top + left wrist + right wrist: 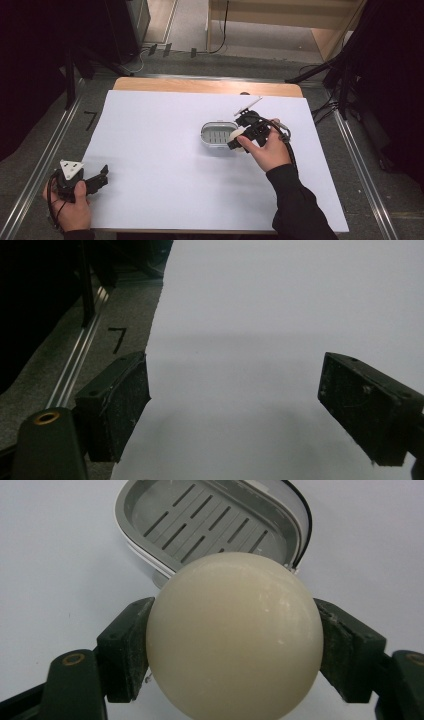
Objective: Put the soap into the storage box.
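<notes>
Covering most of the wooden table point(150, 84), a white sheet point(165, 170) carried everything else in the scene, with grey floor and a metal rail point(45, 165) to either side of it. On the sheet, right of the middle in the high view, sat a grey soap dish point(215, 135), an oval tray with a slotted floor; its long axis ran roughly left to right across the table, and it lay flat with its hollow facing up. In the right gripper view the same dish lay just beyond the jaws, its slots running slantwise up to the right, and it held nothing. The right gripper point(237, 138) hung at the dish's right-hand rim, held in a hand whose dark sleeve point(295, 200) came up from the bottom edge. Its two black jaws were clamped from either side on a round, cream-coloured soap point(234, 635), the pads pressed against its flanks. The soap was smooth and nearly ball-shaped, so no long axis could be made out; it was above the near rim of the dish, raised off the sheet. Well apart, at the sheet's near left corner, the left gripper point(102, 177) rested low in the other hand. Its jaws stood wide with only bare sheet between them.
</notes>
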`<state>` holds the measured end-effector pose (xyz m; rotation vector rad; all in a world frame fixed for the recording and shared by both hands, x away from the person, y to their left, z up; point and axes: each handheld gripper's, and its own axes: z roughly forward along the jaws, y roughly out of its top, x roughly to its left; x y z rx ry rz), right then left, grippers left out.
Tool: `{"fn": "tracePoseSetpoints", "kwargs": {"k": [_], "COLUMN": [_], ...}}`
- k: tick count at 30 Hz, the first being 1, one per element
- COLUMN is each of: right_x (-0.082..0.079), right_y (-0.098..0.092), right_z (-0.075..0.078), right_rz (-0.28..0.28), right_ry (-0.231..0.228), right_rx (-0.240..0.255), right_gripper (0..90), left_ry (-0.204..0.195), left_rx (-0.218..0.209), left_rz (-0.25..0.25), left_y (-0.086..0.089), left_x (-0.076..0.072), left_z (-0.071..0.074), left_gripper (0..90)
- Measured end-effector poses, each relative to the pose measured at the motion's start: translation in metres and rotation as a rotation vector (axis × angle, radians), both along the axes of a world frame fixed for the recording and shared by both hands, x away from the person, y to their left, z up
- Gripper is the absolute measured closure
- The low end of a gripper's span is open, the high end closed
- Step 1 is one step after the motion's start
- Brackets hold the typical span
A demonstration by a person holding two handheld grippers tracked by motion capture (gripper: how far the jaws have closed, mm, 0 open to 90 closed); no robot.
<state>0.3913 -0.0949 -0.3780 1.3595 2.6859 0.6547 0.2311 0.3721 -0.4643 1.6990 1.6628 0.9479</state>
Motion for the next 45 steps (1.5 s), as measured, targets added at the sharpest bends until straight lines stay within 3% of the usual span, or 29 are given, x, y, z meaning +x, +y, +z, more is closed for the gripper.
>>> {"fn": "tracePoseSetpoints", "kwargs": {"k": [24, 45], "right_x": [0.023, 0.042], "right_y": [0.027, 0.049], "right_z": [-0.003, -0.016], "right_rz": [-0.003, -0.038], "right_ry": [0.008, 0.023], "right_rx": [0.004, 0.004], "right_gripper": [24.7, 24.7], "left_ry": [0.002, -0.002], "left_rx": [-0.002, -0.007], "left_rz": [0.000, 0.001], "left_y": [0.000, 0.001], "left_x": [0.000, 0.000], "left_z": [0.000, 0.000], "left_gripper": [14.2, 14.2]}}
